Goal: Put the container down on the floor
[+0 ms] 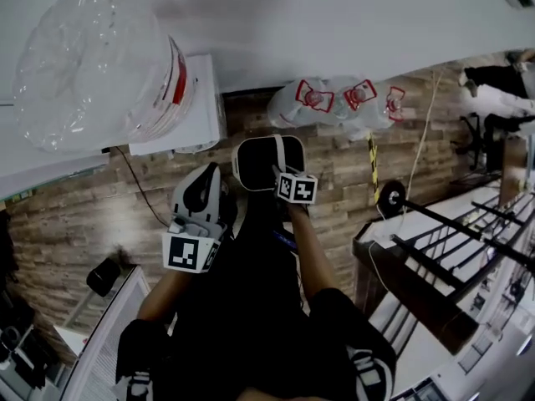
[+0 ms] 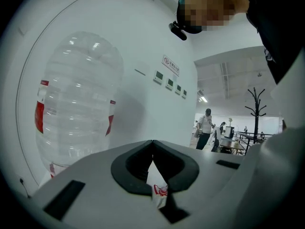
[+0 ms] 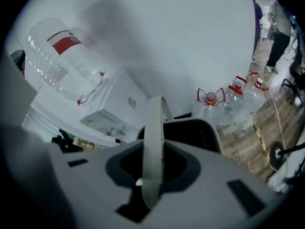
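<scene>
The right gripper (image 1: pixel 278 170) is clamped on a thin pale band standing up from the container (image 1: pixel 256 162). Seen from the right gripper view, its jaws press that band from both sides, though I cannot tell whether it is the rim or a handle. The container is a white, round-cornered tub with a dark inside. It hangs from that gripper out in front of the person, over the wood-plank floor (image 1: pixel 343 170) and close to the white wall (image 1: pixel 351 23). It is in the gap between the water dispenser (image 1: pixel 199 111) on the left and a huddle of empty water bottles (image 1: pixel 334 103) with red handles on the right. The left gripper (image 1: pixel 205 178) sits just beside the container on its left and lower in the head view. Its jaws are drawn together at the tips and it carries nothing. A big clear water jug (image 1: pixel 96 65) with a red label sits upside down on top of the dispenser.
</scene>
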